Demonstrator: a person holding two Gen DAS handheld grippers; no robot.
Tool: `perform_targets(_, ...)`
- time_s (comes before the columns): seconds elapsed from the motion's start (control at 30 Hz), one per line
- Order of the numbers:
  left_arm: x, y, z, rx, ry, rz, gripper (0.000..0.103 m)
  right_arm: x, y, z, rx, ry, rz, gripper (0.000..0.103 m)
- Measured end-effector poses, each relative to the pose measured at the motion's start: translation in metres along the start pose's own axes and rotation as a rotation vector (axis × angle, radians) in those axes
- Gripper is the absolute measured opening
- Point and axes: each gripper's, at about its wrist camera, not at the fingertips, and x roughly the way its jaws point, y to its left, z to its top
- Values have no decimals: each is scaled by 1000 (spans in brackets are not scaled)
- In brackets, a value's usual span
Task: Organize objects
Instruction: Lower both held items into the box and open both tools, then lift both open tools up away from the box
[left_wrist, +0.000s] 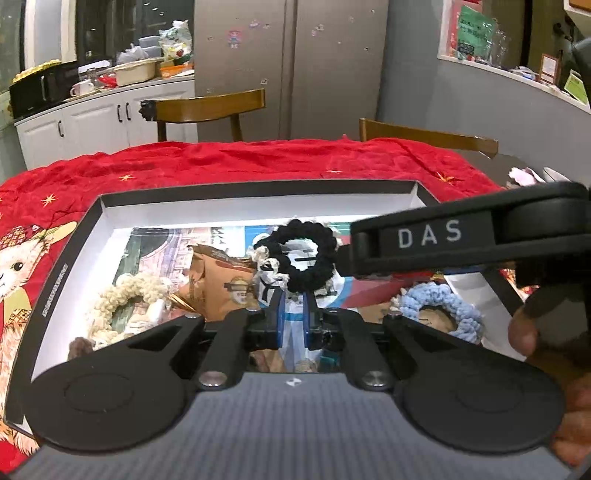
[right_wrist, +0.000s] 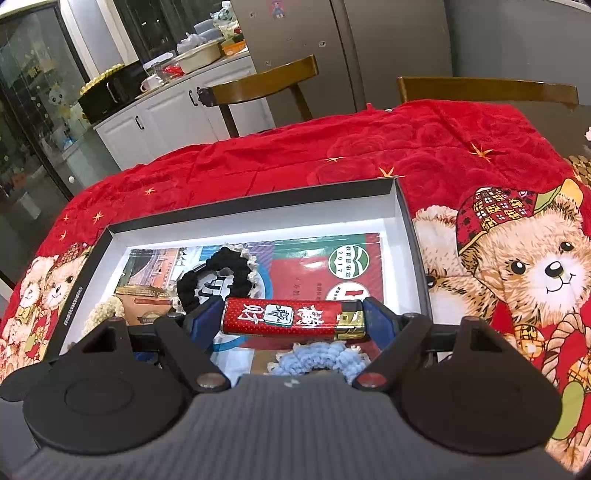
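Note:
A shallow black box with a white inside (left_wrist: 258, 206) (right_wrist: 258, 218) lies on the red cloth. My left gripper (left_wrist: 293, 321) is over the box, jaws close together; the black crochet scrunchie (left_wrist: 295, 258) (right_wrist: 218, 280) hangs just beyond its tips. I cannot tell if it is gripped. My right gripper (right_wrist: 291, 317) is shut on a red lighter (right_wrist: 291, 319), held crosswise above the box; its body (left_wrist: 461, 240) reaches in from the right in the left wrist view. A cream scrunchie (left_wrist: 122, 306), a blue scrunchie (left_wrist: 439, 310) (right_wrist: 317, 360) and a brown packet (left_wrist: 221, 284) lie in the box on printed cards.
The red bear-print cloth (left_wrist: 221, 158) (right_wrist: 480, 166) covers the table. Two wooden chairs (left_wrist: 210, 107) (left_wrist: 428, 136) stand behind it. White cabinets with a cluttered counter (left_wrist: 99, 118) are at the back left.

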Motion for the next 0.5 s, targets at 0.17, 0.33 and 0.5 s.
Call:
perform_targets(0.17, 0, 1, 2, -8, 19, -14, 29, -3, -6, 3, 46, 2, 20, 88)
perform_targets(0.33, -7, 1, 8, 8, 32, -46, 35, -9, -13, 8, 99, 15, 46, 89)
perform_targets(0.5, -27, 4, 21, 20, -7, -58, 52, -33, -12, 15, 104, -57, 60, 89)
